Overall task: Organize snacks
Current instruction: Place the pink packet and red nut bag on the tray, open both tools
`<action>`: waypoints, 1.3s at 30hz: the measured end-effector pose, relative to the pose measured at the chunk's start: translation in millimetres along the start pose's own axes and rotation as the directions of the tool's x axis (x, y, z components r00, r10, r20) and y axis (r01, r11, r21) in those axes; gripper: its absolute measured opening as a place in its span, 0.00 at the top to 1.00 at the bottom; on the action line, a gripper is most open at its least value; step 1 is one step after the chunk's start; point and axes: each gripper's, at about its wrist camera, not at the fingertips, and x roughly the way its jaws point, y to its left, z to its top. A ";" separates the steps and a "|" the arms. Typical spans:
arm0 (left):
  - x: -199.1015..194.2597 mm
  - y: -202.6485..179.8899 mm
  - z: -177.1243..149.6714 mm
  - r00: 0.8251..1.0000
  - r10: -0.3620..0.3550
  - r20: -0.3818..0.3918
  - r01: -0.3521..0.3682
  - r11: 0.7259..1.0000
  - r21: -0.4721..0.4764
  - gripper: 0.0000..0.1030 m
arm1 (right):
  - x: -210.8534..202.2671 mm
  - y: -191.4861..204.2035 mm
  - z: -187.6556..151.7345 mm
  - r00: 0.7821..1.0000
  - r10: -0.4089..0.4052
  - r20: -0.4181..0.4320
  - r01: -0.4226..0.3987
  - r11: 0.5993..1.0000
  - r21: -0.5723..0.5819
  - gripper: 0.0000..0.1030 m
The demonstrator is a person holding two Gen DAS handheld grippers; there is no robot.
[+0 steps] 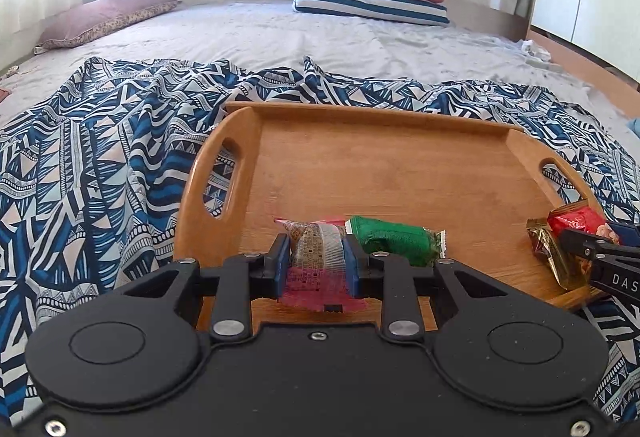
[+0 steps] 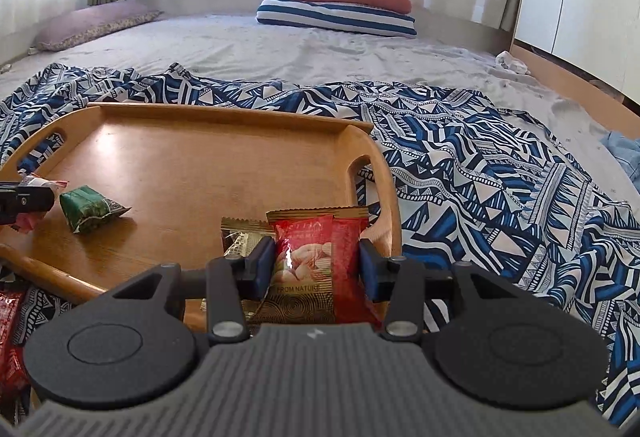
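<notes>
The left gripper [image 1: 318, 257] is clenching its jaws on a pink-and-brown snack packet [image 1: 318, 257], low in the centre of the left wrist view, over the near part of the wooden tray [image 1: 380, 165]. The right gripper [image 2: 316, 263] is grasping a red nut packet [image 2: 304, 257] between its jaws, low and centre in the right wrist view, near the tray's right handle, with a gold-wrapped snack [image 2: 236, 237] just to its left. To do this step well, each hand is probably best lowering its packet until it is lying flat on bare wood before the jaws are letting go, and keeping it apart from the green wrapped snack [image 1: 394, 241] already lying on the tray just right of the left jaws. The pink packet is looking translucent, with a printed brown band and crimped ends; the red one is looking glossy, showing pictured nuts and a dark gold lower band. Both are looking soft and crinkly, so a gentle hold is likely enough. More red packets [image 2: 10, 317] are waiting off the tray at the lower left edge of the right wrist view, on the patterned blue cloth [image 2: 480, 177] covering the bed.
</notes>
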 end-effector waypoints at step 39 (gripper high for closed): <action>-136.5 4.3 -50.2 0.982 -0.111 0.153 0.106 0.994 0.042 0.05 | -97.3 14.1 -27.9 0.976 0.129 0.173 -0.130 0.992 -0.005 0.00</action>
